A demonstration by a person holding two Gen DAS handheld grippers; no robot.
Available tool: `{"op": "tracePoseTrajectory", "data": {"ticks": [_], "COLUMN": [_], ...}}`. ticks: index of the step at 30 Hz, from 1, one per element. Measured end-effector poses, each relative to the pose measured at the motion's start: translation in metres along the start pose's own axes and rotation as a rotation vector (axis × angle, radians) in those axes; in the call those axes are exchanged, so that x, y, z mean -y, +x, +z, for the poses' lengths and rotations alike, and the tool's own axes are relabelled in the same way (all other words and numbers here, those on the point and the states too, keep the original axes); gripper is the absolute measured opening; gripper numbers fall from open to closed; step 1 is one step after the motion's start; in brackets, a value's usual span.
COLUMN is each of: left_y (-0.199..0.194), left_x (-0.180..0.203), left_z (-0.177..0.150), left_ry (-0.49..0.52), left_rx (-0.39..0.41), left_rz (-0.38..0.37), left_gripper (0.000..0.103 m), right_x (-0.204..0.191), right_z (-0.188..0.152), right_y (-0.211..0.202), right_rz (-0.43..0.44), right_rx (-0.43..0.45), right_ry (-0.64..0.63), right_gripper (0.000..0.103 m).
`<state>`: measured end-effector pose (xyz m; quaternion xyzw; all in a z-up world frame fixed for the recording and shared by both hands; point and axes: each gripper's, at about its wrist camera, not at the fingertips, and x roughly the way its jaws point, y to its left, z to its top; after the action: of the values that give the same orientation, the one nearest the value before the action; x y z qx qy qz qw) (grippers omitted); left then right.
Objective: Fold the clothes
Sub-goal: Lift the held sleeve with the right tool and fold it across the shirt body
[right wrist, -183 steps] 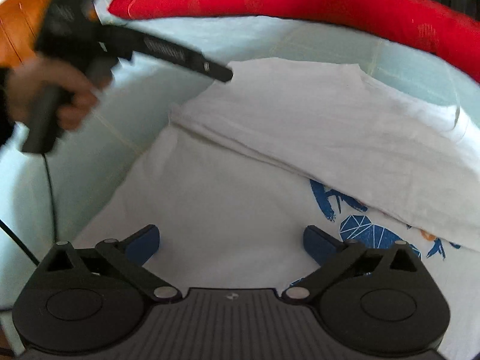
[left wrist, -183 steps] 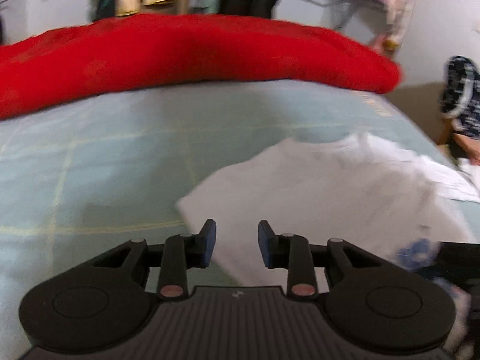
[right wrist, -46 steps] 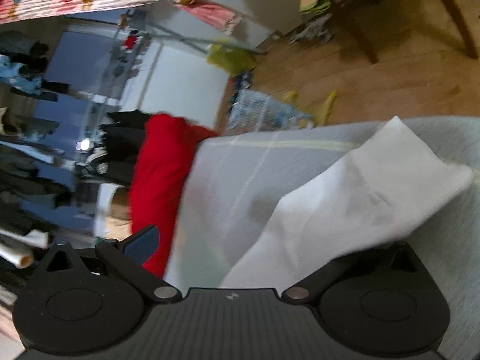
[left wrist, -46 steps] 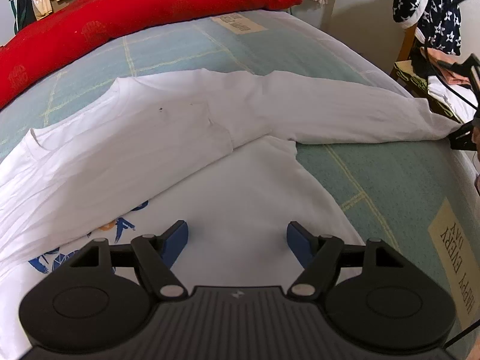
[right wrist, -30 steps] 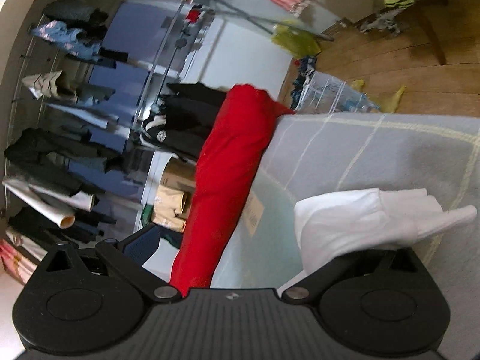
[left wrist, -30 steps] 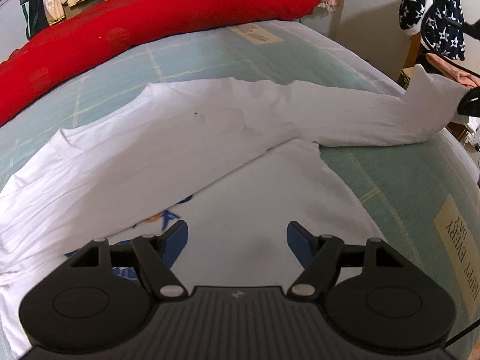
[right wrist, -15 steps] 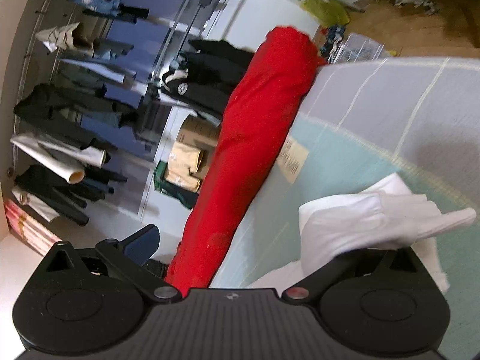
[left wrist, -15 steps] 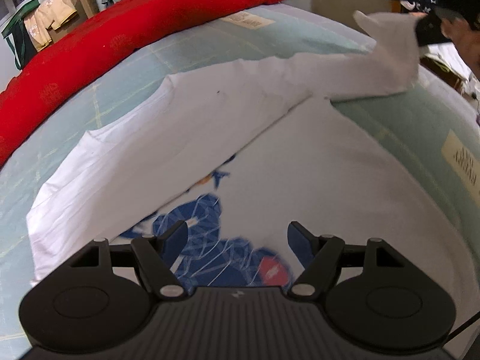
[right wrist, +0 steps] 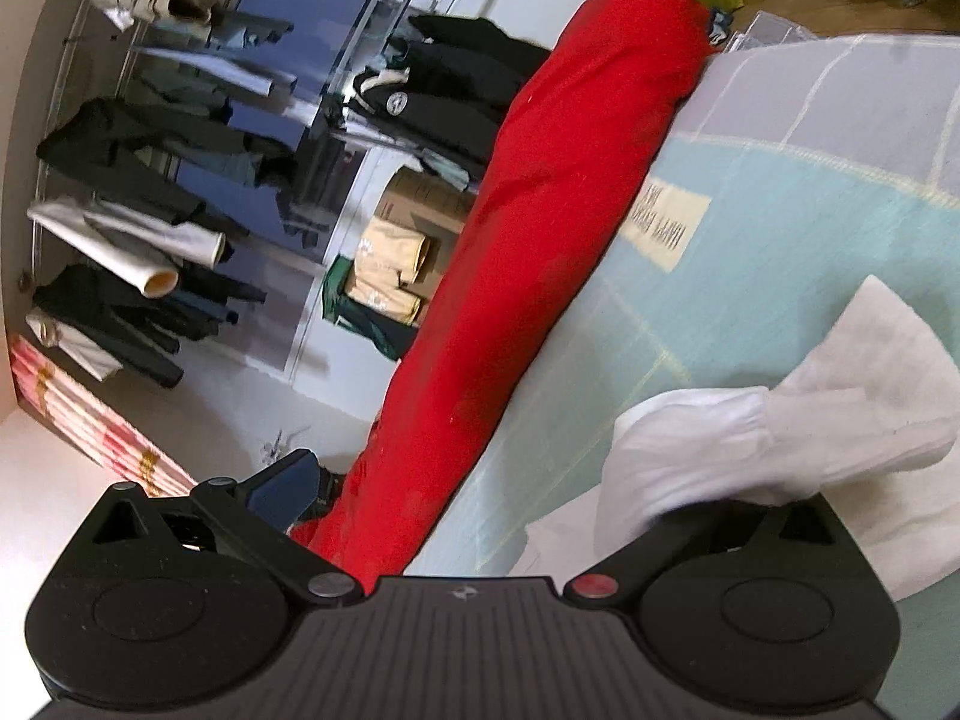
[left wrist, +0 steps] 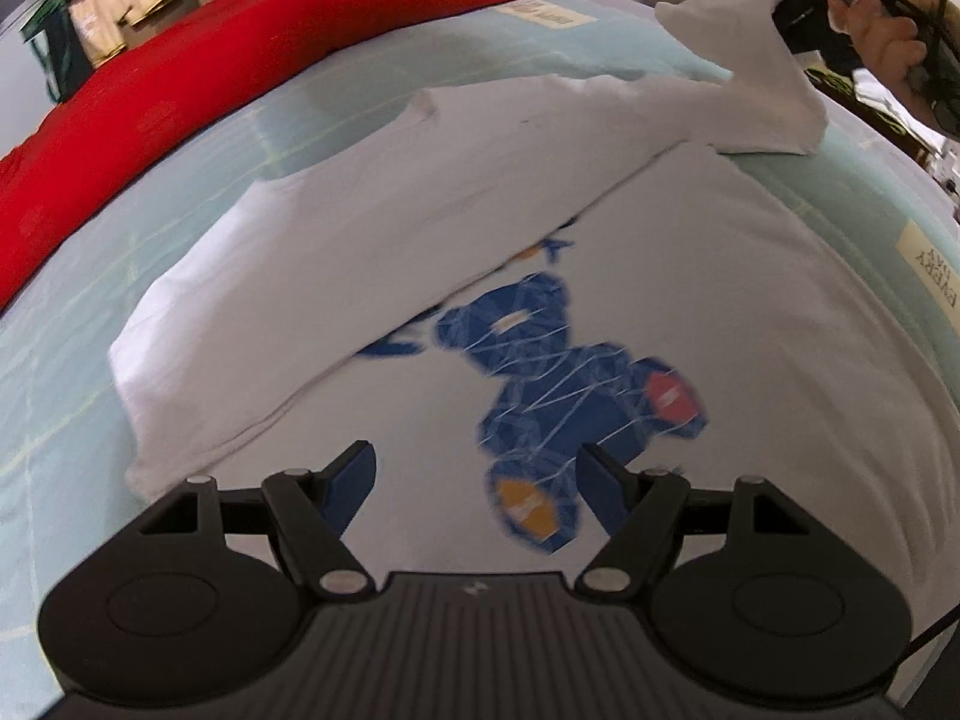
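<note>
A white T-shirt [left wrist: 690, 276] with a blue bear print [left wrist: 570, 384] lies on the pale green bed sheet [left wrist: 72, 372]. Its far side [left wrist: 360, 252] is folded over the body. My left gripper [left wrist: 475, 456] hovers open just above the print, nothing between its fingers. At the upper right my right gripper [left wrist: 792, 18], held by a hand [left wrist: 882, 42], lifts the sleeve [left wrist: 762, 96] off the bed. In the right wrist view the sleeve [right wrist: 750, 438] drapes over the right finger and hides it. The right gripper's [right wrist: 480, 480] left finger stands far apart, so the jaws are open.
A long red blanket [left wrist: 240, 60] runs along the bed's far edge, also the red blanket [right wrist: 540, 210] in the right wrist view. A printed label [left wrist: 933, 270] sits on the sheet at right. Hanging clothes [right wrist: 180, 138] and cardboard boxes [right wrist: 396, 252] stand beyond the bed.
The left gripper has slid along the shirt, bringing the bear print into view. The right gripper has carried the lifted sleeve inward from the bed's edge toward the shirt body.
</note>
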<state>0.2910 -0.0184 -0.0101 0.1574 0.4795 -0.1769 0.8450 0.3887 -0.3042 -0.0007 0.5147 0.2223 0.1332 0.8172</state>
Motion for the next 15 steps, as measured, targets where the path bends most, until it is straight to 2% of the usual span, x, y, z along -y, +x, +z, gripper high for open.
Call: {"op": "tracePoseTrajectory", "data": {"ticks": [15], "left_y": [-0.012], "left_x": [-0.050], "left_z": [-0.032], "left_ry": [-0.046], "left_rx": [-0.015], "left_rz": [-0.003], "left_gripper": [0.074], "right_x": [-0.043], "right_z": [-0.053], "right_y": [0.070], "right_rz": [0.009], "right_rx": [-0.093], "right_ry": [-0.061], "right_gripper": [0.103]}}
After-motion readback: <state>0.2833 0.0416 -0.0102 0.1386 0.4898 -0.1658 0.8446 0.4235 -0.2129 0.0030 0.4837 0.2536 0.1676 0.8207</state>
